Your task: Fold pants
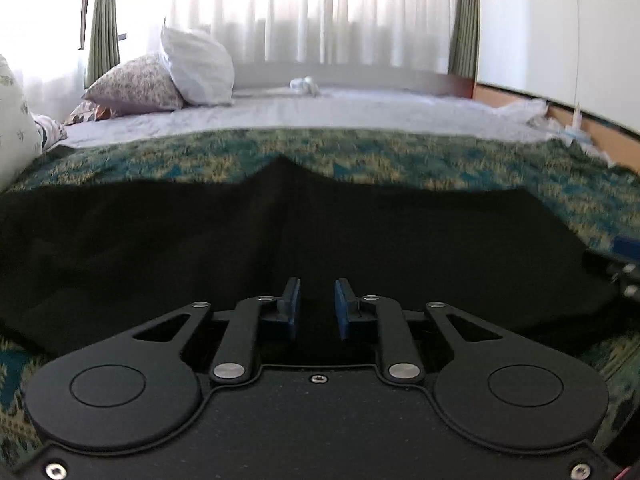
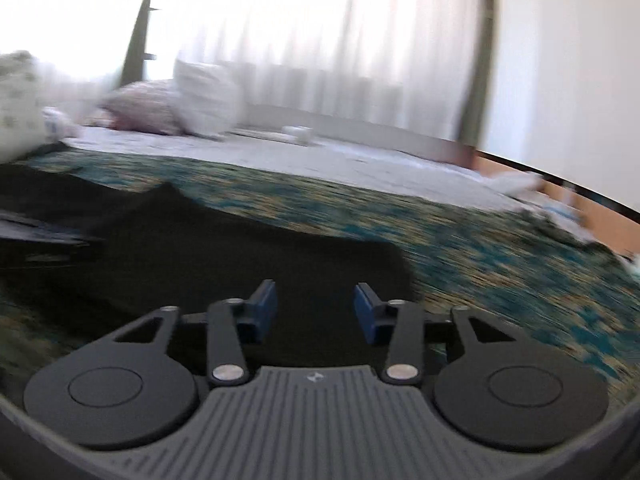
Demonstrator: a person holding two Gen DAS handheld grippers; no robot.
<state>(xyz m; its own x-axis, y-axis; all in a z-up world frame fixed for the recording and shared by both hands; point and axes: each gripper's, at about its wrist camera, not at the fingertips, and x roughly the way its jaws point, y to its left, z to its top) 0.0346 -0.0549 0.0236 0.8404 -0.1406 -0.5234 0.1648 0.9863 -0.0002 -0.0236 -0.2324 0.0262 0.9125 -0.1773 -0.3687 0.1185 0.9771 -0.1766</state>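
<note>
Black pants [image 1: 280,240] lie spread flat on a green and teal patterned blanket [image 1: 400,156] on a bed. My left gripper [image 1: 317,304] hovers low over the near part of the pants, its blue pads a small gap apart, holding nothing. In the right wrist view the pants [image 2: 224,256] end at a right edge near the middle. My right gripper [image 2: 315,308] is open wide above that right end, empty. The right gripper's edge shows at the far right of the left wrist view [image 1: 626,264].
Pillows [image 1: 168,72] are piled at the far left of the bed. A pale sheet [image 1: 320,112] covers the far half. A small white object [image 1: 304,84] lies near the far edge. White curtains hang behind. A wooden frame [image 1: 600,128] and white wall run along the right.
</note>
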